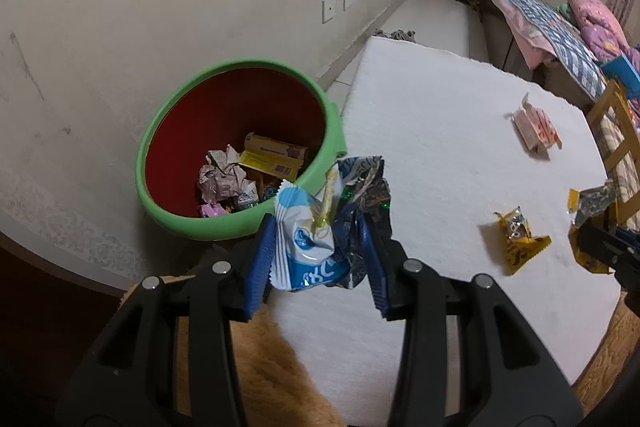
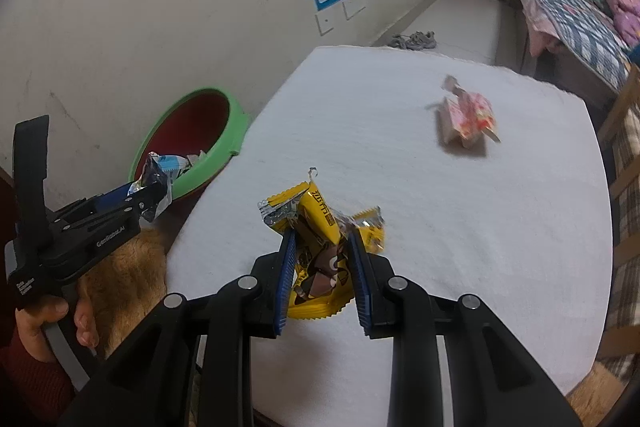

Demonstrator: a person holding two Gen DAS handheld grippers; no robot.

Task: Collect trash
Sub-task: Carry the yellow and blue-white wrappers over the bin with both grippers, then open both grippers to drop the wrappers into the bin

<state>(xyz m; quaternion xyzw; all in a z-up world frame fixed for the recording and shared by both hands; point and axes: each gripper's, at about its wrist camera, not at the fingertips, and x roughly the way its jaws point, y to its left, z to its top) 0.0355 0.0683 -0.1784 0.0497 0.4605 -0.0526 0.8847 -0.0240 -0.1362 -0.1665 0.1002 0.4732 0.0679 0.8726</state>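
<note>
Trash held in both grippers beside a green bin, with two wrappers left on the white table.

White table (image 2: 400, 187) carries the uncollected pieces; the green bin (image 1: 236, 151) stands on the floor at its left edge, already holding crumpled paper and a yellow box. Left gripper (image 1: 316, 247) pinches a blue-and-white wrapper (image 1: 304, 239), bunched with dark foil, just short of the bin's rim. Right gripper (image 2: 322, 267) pinches a yellow wrapper (image 2: 316, 251) above the table. A pink wrapper (image 2: 468, 117) lies well apart near the far edge, and a smaller yellow wrapper (image 1: 520, 239) lies near the right gripper. Risk: released here, the left bundle would probably land on the rim or floor, since it is not yet over the opening; the loosely bunched foil could also slip free.
</note>
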